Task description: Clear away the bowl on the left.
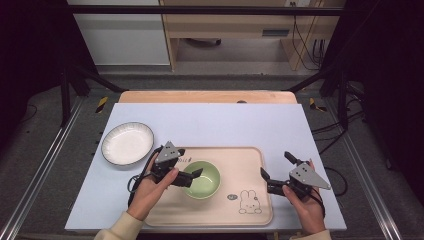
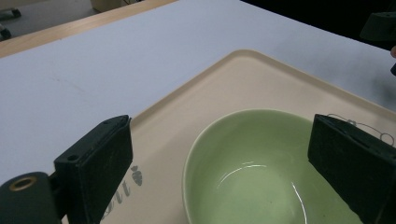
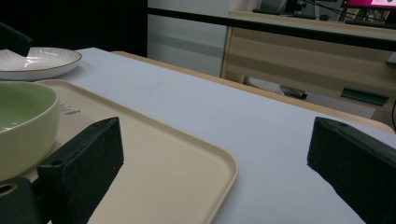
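A light green bowl (image 1: 202,179) stands empty in the left half of a beige tray (image 1: 245,165) with a rabbit print. My left gripper (image 1: 190,163) hovers at the bowl's left rim, open. In the left gripper view its wide-apart jaws frame the bowl (image 2: 252,177) on the tray (image 2: 261,79) without touching it. My right gripper (image 1: 277,166) is open at the tray's right edge. In the right gripper view its jaws straddle the tray's rim (image 3: 224,163) with nothing between them, and the bowl (image 3: 23,121) stands at the left.
An empty white plate (image 1: 127,143) with a dark rim lies on the pale table cover (image 1: 215,120) left of the tray, also visible as the plate (image 3: 42,58) far left in the right gripper view. Wooden furniture (image 1: 235,25) stands beyond the table.
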Available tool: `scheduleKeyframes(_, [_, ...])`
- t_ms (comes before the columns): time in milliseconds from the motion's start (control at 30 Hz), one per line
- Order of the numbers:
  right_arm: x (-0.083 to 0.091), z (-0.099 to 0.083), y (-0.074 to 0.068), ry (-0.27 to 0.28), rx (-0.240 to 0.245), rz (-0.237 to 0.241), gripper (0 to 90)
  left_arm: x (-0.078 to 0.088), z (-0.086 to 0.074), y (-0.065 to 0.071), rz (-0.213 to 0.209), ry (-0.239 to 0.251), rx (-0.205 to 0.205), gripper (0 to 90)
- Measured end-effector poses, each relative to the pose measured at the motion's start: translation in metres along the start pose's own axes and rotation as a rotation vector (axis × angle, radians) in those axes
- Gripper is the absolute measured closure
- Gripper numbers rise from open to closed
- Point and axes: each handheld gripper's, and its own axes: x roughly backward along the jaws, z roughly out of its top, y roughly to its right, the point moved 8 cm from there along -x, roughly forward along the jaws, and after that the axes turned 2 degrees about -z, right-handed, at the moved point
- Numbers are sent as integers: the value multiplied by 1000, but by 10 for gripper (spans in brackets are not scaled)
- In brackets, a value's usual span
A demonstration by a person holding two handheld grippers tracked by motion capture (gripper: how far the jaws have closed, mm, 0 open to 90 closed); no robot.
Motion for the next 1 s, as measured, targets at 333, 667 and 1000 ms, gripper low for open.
scheduleKeyframes(333, [1, 1, 1, 5, -3, -5, 35, 13, 7, -4, 11, 97, -3, 66])
scheduleKeyframes(667, [2, 1, 3, 9, -11, -12, 22, 31, 19, -6, -7, 202, -34, 42])
scheduleKeyframes(1000, [2, 1, 3, 10, -11, -14, 22, 47, 25, -8, 1, 251, -53, 36])
